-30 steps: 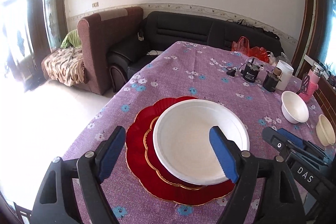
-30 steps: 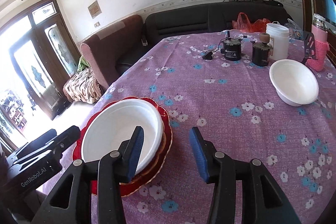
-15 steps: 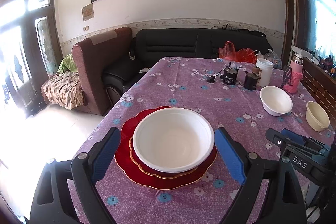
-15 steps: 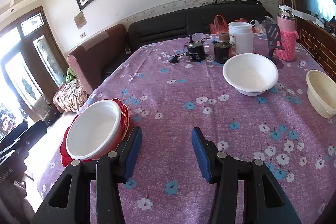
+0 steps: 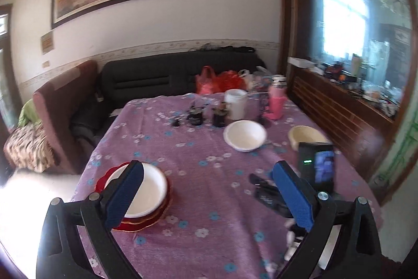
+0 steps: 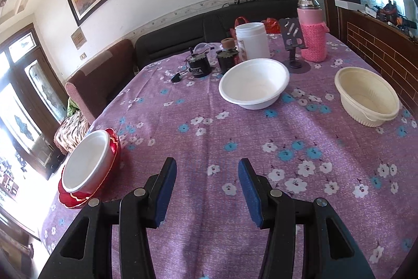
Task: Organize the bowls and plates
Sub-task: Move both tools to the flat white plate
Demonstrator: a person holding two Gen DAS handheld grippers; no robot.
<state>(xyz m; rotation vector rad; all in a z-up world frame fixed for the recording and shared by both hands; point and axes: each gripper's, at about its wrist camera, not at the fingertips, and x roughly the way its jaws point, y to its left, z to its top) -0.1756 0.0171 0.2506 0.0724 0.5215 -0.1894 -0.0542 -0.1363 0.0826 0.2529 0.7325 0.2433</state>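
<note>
Pulled back and up from the stacked white bowl, left tongs (image 5: 209,198) just widened, nothing between the pads.
Right tongs (image 6: 206,192) half spread, empty, over bare purple bench (image 6: 183,122). Stacked white bowl (image 6: 85,161) atop red plates (image 6: 115,145) at left edge; second white bowl (image 6: 254,85) and cream bowl (image 6: 367,98) farther right, apart, near pink bottle (image 6: 312,41).

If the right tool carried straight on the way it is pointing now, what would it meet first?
Probably the bare tablecloth just ahead of the right tool; the white bowl lies further along that line, though depth is hard to judge.
</note>
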